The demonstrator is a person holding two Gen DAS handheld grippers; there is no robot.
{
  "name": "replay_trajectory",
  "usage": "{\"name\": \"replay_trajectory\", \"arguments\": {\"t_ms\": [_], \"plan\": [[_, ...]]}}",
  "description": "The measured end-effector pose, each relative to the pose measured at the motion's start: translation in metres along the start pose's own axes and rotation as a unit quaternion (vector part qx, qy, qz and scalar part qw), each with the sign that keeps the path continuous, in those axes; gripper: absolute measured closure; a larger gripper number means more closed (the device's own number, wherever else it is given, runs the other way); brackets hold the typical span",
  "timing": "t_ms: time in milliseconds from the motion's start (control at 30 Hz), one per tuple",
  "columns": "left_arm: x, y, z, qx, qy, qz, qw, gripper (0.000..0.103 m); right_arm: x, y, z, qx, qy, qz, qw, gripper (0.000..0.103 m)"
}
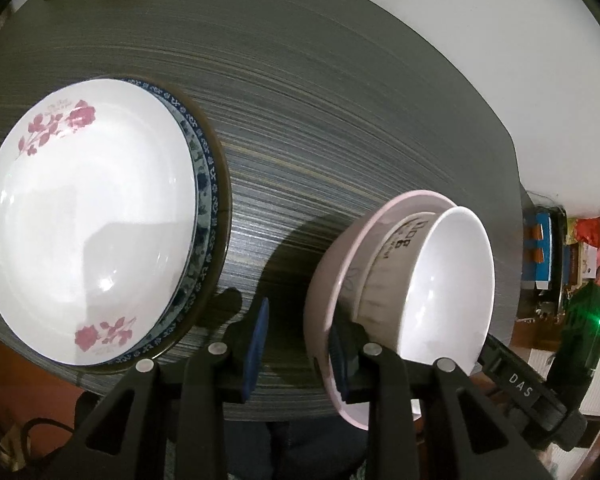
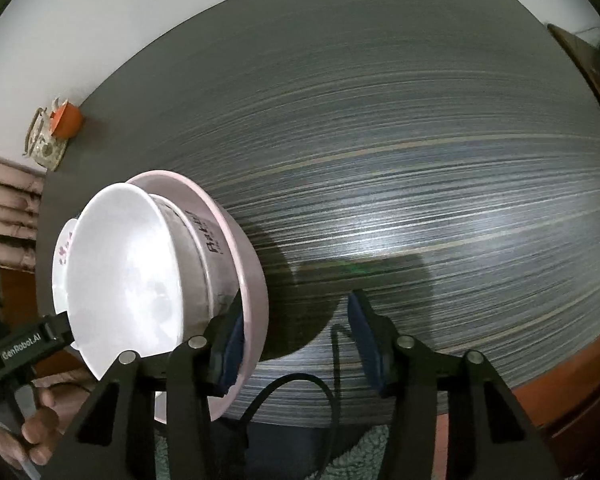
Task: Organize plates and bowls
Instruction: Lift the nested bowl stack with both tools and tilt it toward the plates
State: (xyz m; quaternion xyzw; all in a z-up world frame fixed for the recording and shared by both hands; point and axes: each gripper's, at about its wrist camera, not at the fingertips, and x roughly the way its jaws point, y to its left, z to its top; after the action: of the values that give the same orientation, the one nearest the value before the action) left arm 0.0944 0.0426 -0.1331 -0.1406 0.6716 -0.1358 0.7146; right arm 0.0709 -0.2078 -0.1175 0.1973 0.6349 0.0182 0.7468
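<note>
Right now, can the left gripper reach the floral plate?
Probably yes. The left gripper is open and holds nothing; bare table lies between it and the floral plate. One finger seems inside the pink bowl, so lift clear first.

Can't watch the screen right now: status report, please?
Left claw open astride pink bowl rim. Right claw open, same rim. Bowls nested, plates stacked. Nothing blocking.

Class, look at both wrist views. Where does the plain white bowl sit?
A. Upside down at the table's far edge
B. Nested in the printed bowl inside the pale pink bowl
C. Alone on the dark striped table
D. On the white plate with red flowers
B: the plain white bowl sits inside the printed bowl, which rests in the pale pink bowl.
</note>
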Motion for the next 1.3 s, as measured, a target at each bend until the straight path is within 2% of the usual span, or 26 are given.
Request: {"name": "replay_trajectory", "arguments": {"t_ms": [167, 300, 600, 833, 900, 1100, 1300], "plan": [[0.0, 0.0, -0.002, 0.009, -0.005, -0.009, 0.9999, 0.085, 0.002, 0.006, 0.002, -0.003, 0.004, 0.003, 1.0, 0.069], [0.0, -0.006, -0.002, 0.018, -0.009, -0.008, 0.9998, 0.091, 0.004, 0.009, 0.004, -0.004, 0.01, 0.004, 1.0, 0.07], [0.0, -0.01, -0.004, 0.031, -0.016, -0.007, 0.9994, 0.092, 0.006, 0.0, 0.005, 0.019, 0.018, 0.022, 0.999, 0.07], [0.0, -0.015, -0.008, 0.047, -0.027, -0.001, 0.9986, 0.092, 0.005, 0.001, 0.003, 0.013, 0.014, 0.02, 1.0, 0.071], [-0.001, -0.013, -0.009, 0.049, -0.03, 0.0, 0.9983, 0.092, 0.005, 0.003, 0.003, 0.008, 0.011, 0.021, 1.0, 0.073], [0.0, -0.013, -0.011, 0.053, -0.039, -0.001, 0.9978, 0.092, 0.002, 0.008, 0.0, 0.008, 0.001, 0.039, 0.999, 0.09], [0.001, -0.011, -0.012, 0.048, -0.045, -0.005, 0.9978, 0.095, 0.001, 0.008, -0.002, 0.013, -0.003, 0.041, 0.999, 0.091]]}}
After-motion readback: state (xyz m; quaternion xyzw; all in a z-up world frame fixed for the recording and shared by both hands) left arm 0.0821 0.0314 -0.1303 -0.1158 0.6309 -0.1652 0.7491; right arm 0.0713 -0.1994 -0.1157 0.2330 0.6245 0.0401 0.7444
